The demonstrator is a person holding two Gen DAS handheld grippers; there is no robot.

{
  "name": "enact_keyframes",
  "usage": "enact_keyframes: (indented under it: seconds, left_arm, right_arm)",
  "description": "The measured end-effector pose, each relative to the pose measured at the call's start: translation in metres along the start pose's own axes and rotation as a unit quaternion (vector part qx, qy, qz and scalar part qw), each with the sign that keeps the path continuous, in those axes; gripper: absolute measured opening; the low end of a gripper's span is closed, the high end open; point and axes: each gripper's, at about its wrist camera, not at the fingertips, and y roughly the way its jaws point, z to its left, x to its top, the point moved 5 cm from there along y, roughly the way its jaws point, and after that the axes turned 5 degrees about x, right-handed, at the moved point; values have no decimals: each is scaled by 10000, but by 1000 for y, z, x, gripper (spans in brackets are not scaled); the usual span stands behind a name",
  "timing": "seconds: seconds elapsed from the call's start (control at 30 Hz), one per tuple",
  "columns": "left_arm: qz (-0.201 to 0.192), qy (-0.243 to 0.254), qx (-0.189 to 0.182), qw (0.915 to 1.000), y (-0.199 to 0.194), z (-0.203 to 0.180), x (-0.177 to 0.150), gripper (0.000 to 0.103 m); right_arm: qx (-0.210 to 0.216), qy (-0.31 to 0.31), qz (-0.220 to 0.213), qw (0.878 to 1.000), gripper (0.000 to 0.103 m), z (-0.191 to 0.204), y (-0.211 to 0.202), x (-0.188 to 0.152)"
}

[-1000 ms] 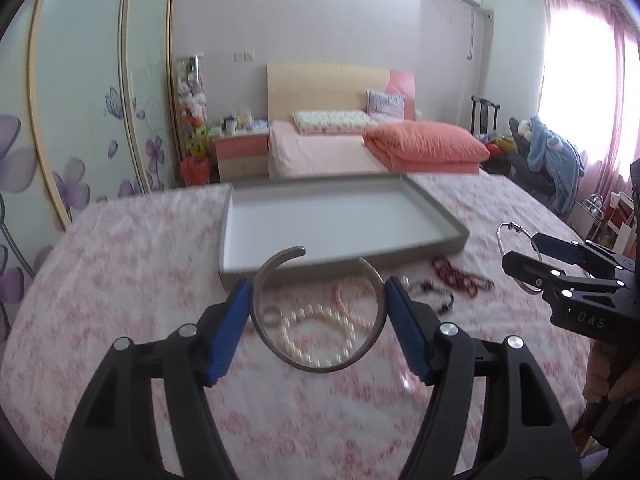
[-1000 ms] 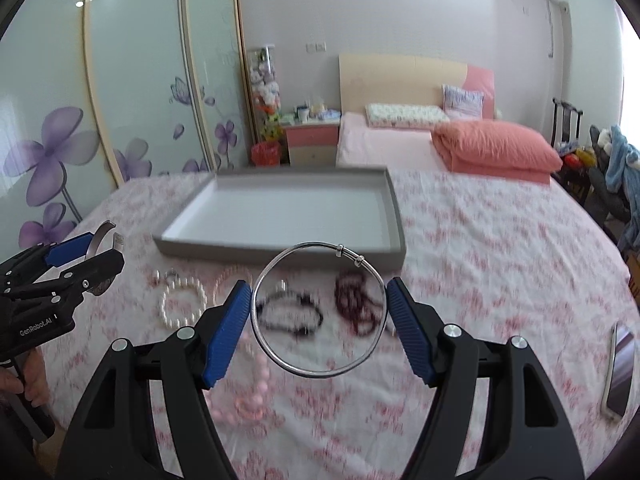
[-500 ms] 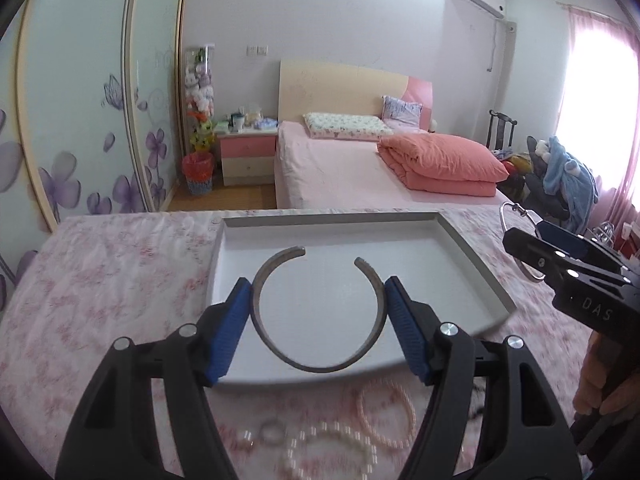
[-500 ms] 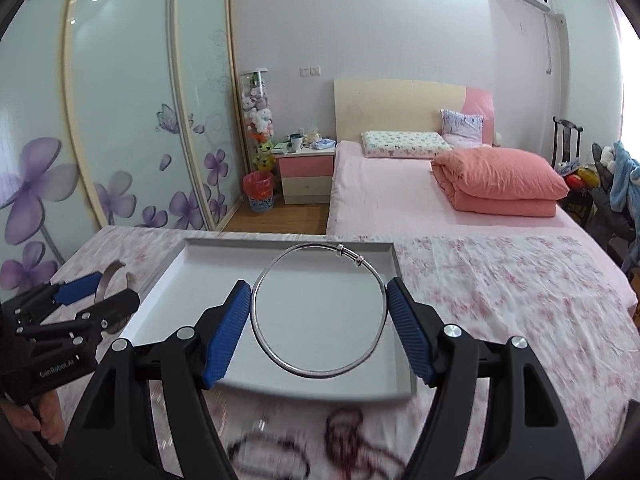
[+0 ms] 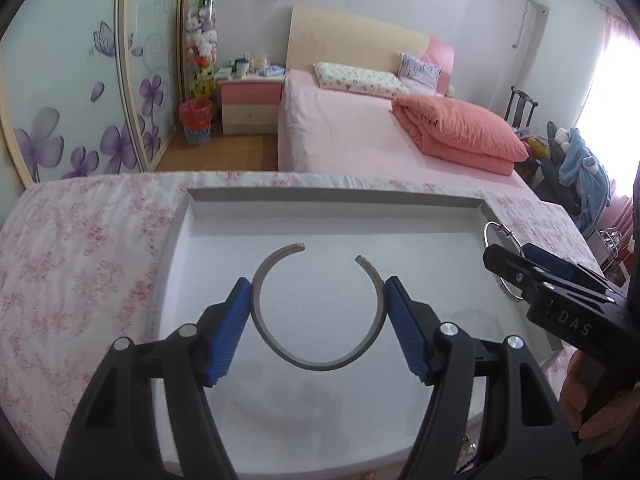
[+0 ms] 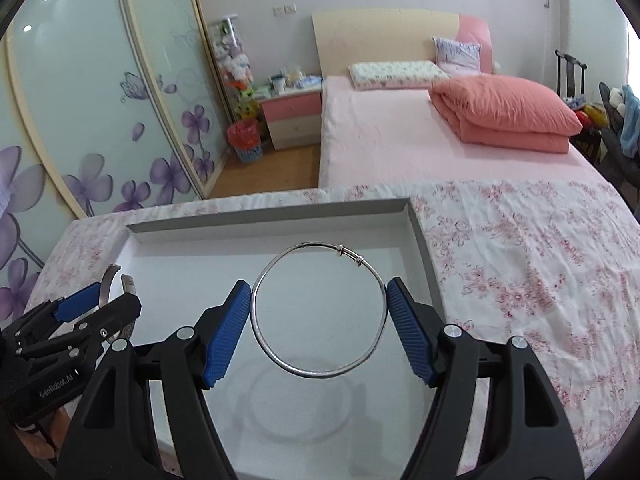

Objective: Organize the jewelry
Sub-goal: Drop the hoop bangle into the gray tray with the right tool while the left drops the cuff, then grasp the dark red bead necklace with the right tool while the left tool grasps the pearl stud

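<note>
My left gripper (image 5: 319, 304) is shut on a grey open cuff bangle (image 5: 316, 362), held above the white floor of the grey tray (image 5: 332, 196). My right gripper (image 6: 319, 304) is shut on a thin silver ring bangle (image 6: 320, 374), held over the same tray (image 6: 268, 216) with its shadow on the floor below. The right gripper with its bangle shows at the right edge of the left wrist view (image 5: 520, 272). The left gripper with its cuff shows at the left edge of the right wrist view (image 6: 100, 304).
The tray lies on a table with a pink floral cloth (image 6: 520, 248). Behind stand a pink bed (image 5: 360, 136), a nightstand (image 5: 250, 104), a red bin (image 5: 196, 120) and sliding wardrobe doors (image 6: 100, 120). A bit of jewelry peeks out at the tray's near edge (image 5: 466, 450).
Both grippers have moved forward from over the loose jewelry on the cloth to over the tray, each still holding its bangle. The beads and pearls have dropped out of view.
</note>
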Motion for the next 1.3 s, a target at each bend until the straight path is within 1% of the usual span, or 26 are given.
enact_keyframes:
  seconds: [0.1,0.13,0.17,0.2,0.27,0.4,0.57,0.77,0.83,0.9,1.0,1.1,1.2,1.3]
  left_arm:
    - [116,-31,31,9999,8,0,-1,66]
    - [166,-71,30,9998,10,1,0,66]
    - [195,-121,4,9997,12,3,1,66]
    - [207,-188,-26,9996,12,5,2,67]
    - [109,-333,-77,9994,8,11,6,67]
    - [-27,-471,-102,9988,-8,22,9,67]
    - [-282,-437,-21,9986,-43,36,3,67]
    - [-455,-375,45,9983,-89,56,-28,68]
    - [-499,-342,103,9981,-101,62,-39,72]
    - [-522,-342,143,9979,-113,69,-53,72]
    - [-513,-260,208,9981,-124,74,-70,72]
    - [-446,-99,303,9985,-129,78,-86,72]
    - [-356,53,349,9987,-131,79,-101,72]
    - [-309,99,362,9988,-129,81,-108,74]
  right_arm:
    - [-54,68,186,9998,71,-3,9,3]
    - [-45,106,243,9996,73,-4,12,4]
    - [-17,136,252,9996,81,-4,12,4]
    - [22,181,232,9996,83,-5,11,3]
    - [26,229,107,9997,83,-9,1,2]
    - [51,391,-51,9992,83,-19,-20,-2]
    - [67,387,-230,9990,83,-21,-50,-14]
    - [123,242,-394,9989,83,-20,-89,-37]
    - [159,207,-415,9988,83,-19,-101,-48]
    - [178,186,-390,9989,83,-18,-107,-56]
    - [174,118,-327,9992,83,-18,-115,-73]
    - [79,-46,-263,9996,83,-18,-120,-90]
    - [-54,-172,-87,9998,83,-23,-117,-105]
    - [-124,-223,110,9996,83,-30,-111,-120]
